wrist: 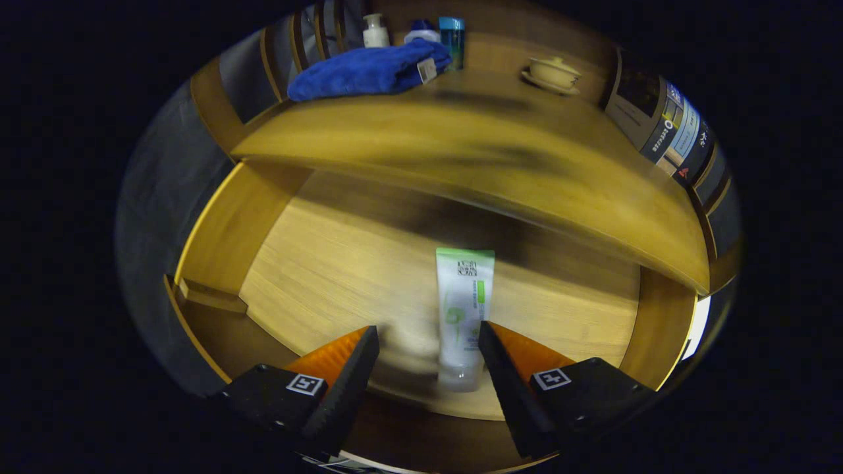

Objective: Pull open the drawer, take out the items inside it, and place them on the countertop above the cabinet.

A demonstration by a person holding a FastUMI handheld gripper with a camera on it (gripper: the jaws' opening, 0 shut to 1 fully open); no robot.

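Here the gripper (428, 359) hangs over the open drawer (316, 263) with its fingers spread wide, clamping nothing. The tube (463, 309) lies between the tips, close against the right one, with bare drawer floor to its left. Beyond, the countertop (500, 145) edge overhangs; a blue towel (365, 71), bottles (421, 33) and a lidded cup (553, 71) sit at its back.

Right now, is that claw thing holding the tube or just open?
Gripper: open, holding nothing. The tube lies in the open drawer, its cap end between the fingers, close to the right one; neither finger is pressing it.
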